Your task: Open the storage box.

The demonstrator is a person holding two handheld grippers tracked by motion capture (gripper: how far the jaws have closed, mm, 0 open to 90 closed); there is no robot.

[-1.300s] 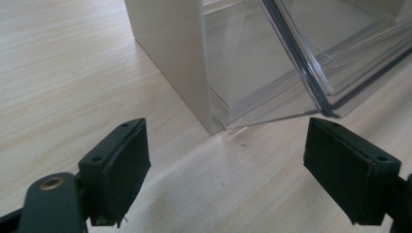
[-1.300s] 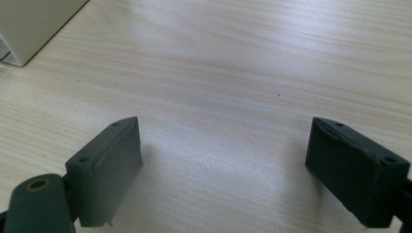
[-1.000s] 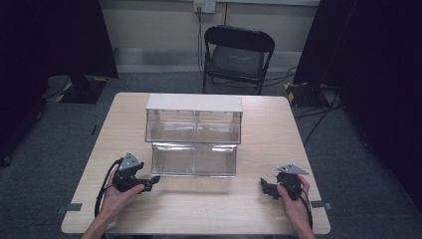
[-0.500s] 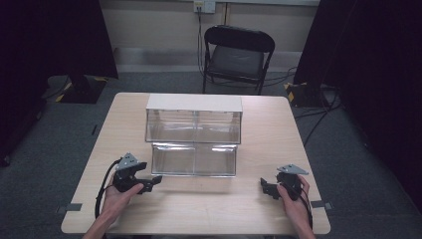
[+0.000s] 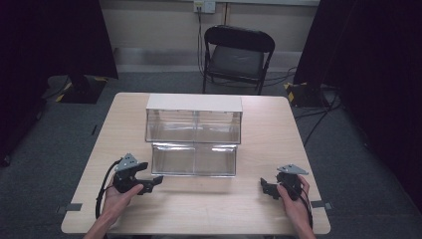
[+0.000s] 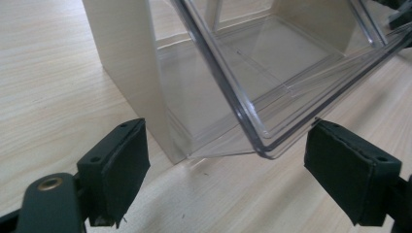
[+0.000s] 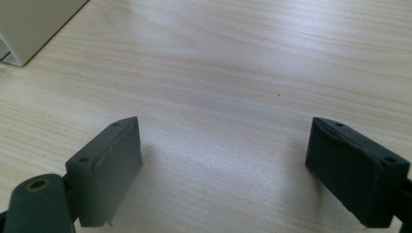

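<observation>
Sitting mid-table (image 5: 259,209): a drawer cabinet (image 5: 194,103) with a pale top and clear plastic drawers, the lower drawer (image 5: 193,160) pulled out toward the person. Left gripper (image 5: 152,182) is resting near the drawer's front left corner, jaws spread wide, gripping nothing; in the left gripper view the drawer's clear corner (image 6: 265,141) is hanging between the pads (image 6: 128,158). Right gripper (image 5: 264,186) is sitting well apart at the table's right, jaws also released over bare wood.
</observation>
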